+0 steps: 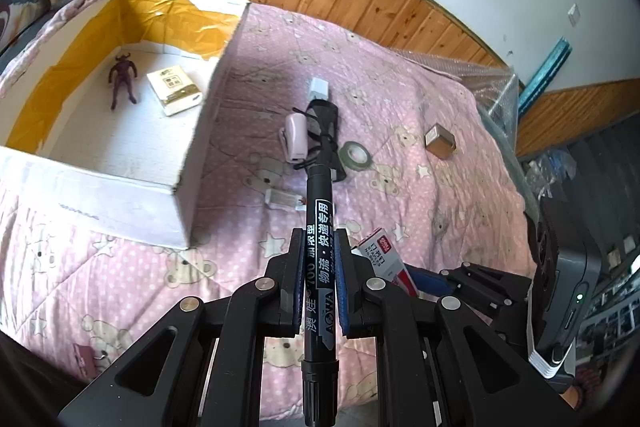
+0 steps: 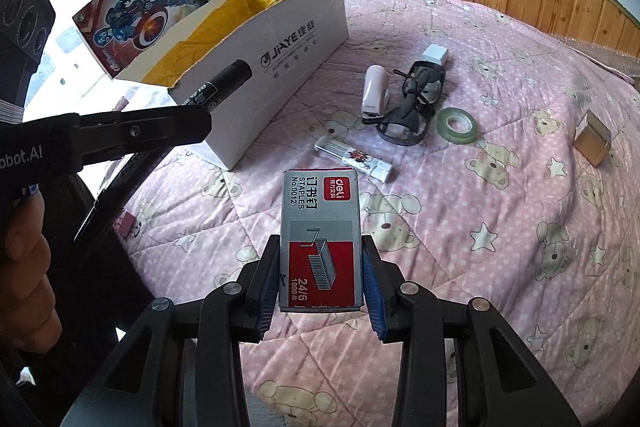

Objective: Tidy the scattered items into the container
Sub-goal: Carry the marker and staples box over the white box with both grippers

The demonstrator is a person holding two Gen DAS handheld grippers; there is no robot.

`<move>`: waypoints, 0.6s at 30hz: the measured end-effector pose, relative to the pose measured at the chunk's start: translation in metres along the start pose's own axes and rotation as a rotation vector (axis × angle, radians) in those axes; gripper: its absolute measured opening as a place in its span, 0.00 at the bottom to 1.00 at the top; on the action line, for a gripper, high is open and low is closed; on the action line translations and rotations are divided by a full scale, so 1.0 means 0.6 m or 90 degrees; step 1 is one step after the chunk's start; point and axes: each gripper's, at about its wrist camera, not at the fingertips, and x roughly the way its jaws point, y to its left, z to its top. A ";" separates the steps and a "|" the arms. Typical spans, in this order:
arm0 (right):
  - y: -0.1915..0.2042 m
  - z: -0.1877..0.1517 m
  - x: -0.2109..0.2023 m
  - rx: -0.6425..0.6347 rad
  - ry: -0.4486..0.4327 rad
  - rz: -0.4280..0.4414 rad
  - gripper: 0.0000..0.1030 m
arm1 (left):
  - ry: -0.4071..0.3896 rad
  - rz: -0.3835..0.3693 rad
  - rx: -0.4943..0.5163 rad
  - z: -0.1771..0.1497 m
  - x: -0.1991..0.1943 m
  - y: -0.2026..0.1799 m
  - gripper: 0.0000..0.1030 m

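Both grippers loaded, white cardboard box point(image 2: 280, 39) waiting to the left.

The left gripper point(image 1: 318, 259) pinches a slim black plastic marker pen point(image 1: 318, 227) mid-barrel; stiff, light, probably slippery, so it may swivel. The right gripper point(image 2: 320, 267) clamps a small grey-and-red cardboard staple box point(image 2: 319, 227) by its long sides; dense for its size, likely crushable, above the pink quilt point(image 2: 480, 267).

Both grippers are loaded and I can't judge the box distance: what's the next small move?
Probably carry the left gripper leftward over the white cardboard box before opening. It is shut on the black marker pen, which points past the box's corner over the pink quilt, so releasing now would likely miss.
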 end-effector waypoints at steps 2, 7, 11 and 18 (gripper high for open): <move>0.012 0.007 -0.004 -0.007 -0.005 0.005 0.38 | -0.007 0.000 -0.007 0.002 -0.011 0.010 0.13; 0.041 0.028 -0.019 -0.027 -0.018 0.021 0.38 | -0.028 0.004 -0.026 0.012 -0.040 0.041 0.13; 0.060 0.047 -0.034 -0.039 -0.031 0.035 0.38 | -0.052 0.004 -0.043 0.027 -0.064 0.065 0.13; 0.091 0.083 -0.052 -0.062 -0.050 0.053 0.38 | -0.091 0.007 -0.060 0.053 -0.096 0.092 0.13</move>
